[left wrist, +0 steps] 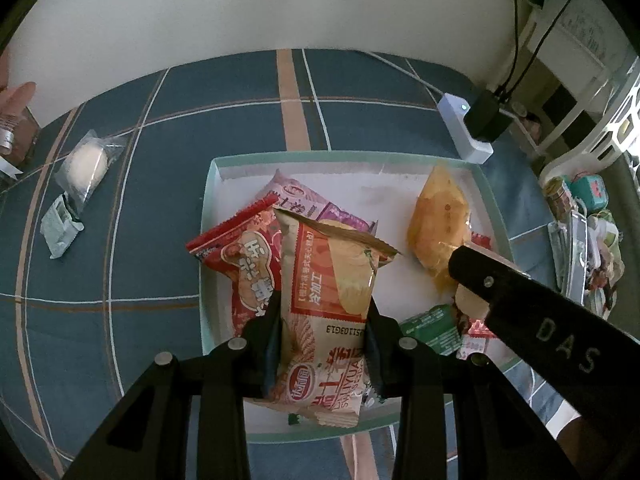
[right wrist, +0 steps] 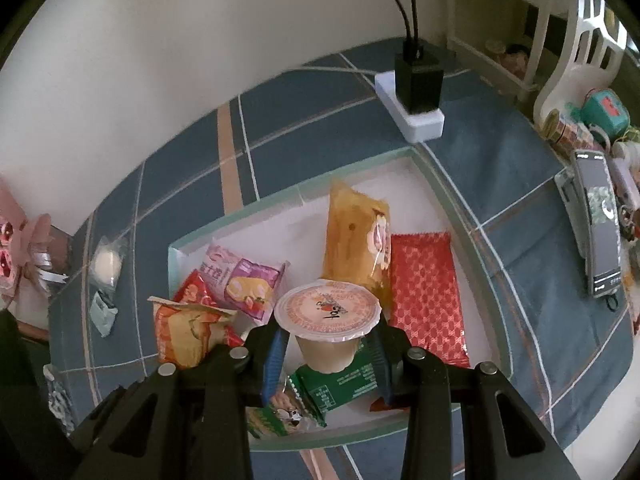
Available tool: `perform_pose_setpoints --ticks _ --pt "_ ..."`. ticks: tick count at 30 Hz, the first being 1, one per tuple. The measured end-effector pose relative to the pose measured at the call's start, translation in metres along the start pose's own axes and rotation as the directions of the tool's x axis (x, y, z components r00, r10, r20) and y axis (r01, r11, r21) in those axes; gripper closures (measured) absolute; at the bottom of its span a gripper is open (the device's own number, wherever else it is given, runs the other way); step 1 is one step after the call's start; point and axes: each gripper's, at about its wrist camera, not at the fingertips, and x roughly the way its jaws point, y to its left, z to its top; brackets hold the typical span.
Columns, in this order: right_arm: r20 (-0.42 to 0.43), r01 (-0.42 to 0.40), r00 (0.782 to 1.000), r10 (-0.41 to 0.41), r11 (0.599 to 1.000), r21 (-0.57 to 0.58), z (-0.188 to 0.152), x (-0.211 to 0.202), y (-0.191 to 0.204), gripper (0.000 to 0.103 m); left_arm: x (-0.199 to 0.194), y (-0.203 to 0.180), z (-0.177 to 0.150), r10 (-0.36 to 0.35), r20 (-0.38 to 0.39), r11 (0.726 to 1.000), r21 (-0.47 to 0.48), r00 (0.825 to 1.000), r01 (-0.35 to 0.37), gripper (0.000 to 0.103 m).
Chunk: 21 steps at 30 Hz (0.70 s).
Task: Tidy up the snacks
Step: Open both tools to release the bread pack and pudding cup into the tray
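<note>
My left gripper (left wrist: 324, 320) is shut on an orange-and-cream snack packet (left wrist: 332, 300), held over the white tray (left wrist: 216, 320). In the tray lie a red peanut packet (left wrist: 240, 256), a pink packet (left wrist: 304, 200) and a yellow bag (left wrist: 438, 220). My right gripper (right wrist: 328, 344) is shut on a jelly cup (right wrist: 327, 312) with a foil lid, above a green packet (right wrist: 340, 384) in the tray (right wrist: 472, 240). A red patterned packet (right wrist: 426, 296), the yellow bag (right wrist: 352, 236) and the pink packet (right wrist: 244, 276) lie around it. The right gripper's finger (left wrist: 520, 296) crosses the left wrist view.
On the blue checked tablecloth (left wrist: 120, 240) left of the tray lie a wrapped white bun (left wrist: 84, 166) and a small pale green packet (left wrist: 60, 228). A white power strip with a black adapter (right wrist: 418, 92) sits behind the tray. A phone (right wrist: 600, 232) and clutter crowd the right edge.
</note>
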Motion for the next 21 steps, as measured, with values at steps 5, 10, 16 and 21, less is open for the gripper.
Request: perform_pose_setpoints --ticks 5,10,16,21 --pt "-0.031 0.012 0.999 -0.012 1.000 0.008 -0.003 0.010 0.000 0.063 0.004 -0.005 0.000 0.006 -0.006 1.000 0.015 1.000 -0.006 0.066" --pt "-0.059 0.026 0.998 -0.025 0.999 0.020 -0.004 0.018 -0.004 0.062 0.014 -0.010 -0.003 0.023 -0.027 0.999 0.029 0.999 -0.022 0.066" --pt "-0.099 0.059 0.994 -0.056 0.998 0.029 -0.005 0.027 -0.007 0.062 0.018 -0.011 -0.003 0.036 -0.042 0.999 0.030 0.998 -0.035 0.060" --pt "-0.132 0.098 0.987 -0.091 0.994 0.043 -0.007 0.033 -0.013 0.048 0.016 -0.012 -0.002 0.042 -0.039 0.999 0.037 0.998 -0.040 0.051"
